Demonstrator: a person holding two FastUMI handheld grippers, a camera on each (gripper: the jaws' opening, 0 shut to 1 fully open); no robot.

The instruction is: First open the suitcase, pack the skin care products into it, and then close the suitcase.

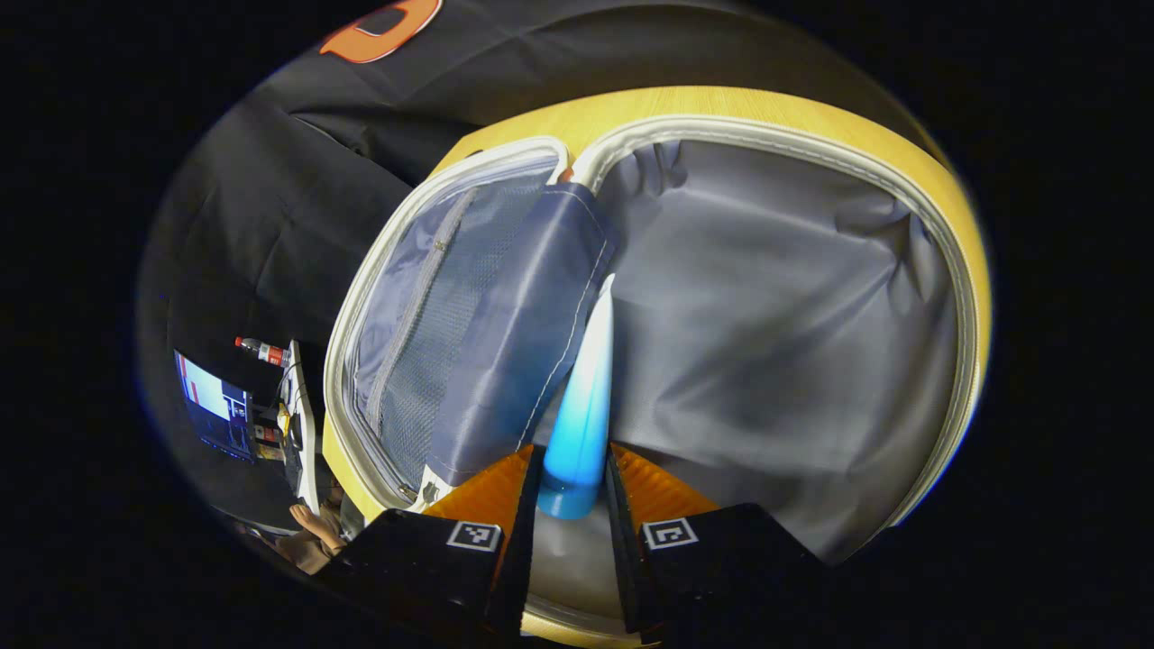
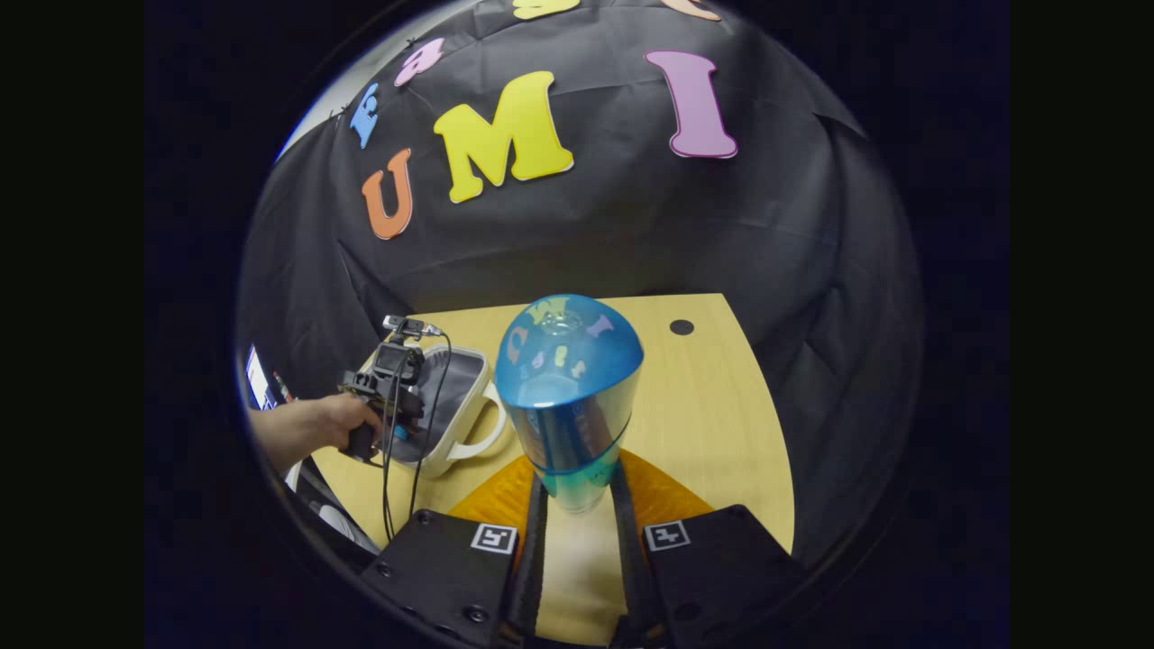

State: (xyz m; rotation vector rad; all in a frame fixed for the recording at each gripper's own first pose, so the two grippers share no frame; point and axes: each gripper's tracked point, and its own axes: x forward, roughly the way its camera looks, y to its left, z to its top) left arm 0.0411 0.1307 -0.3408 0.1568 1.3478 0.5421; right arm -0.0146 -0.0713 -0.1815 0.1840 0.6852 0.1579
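Tube (image 1: 581, 397) over suitcase (image 1: 793, 144); bottle (image 2: 568, 397) apart.

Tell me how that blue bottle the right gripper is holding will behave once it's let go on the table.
The blue bottle looks glossy and reflective, so probably hard plastic or glass and somewhat slippery between the fingers. Its domed end and round body suggest it would roll if laid on the table. It seems translucent with little inside, so likely light.
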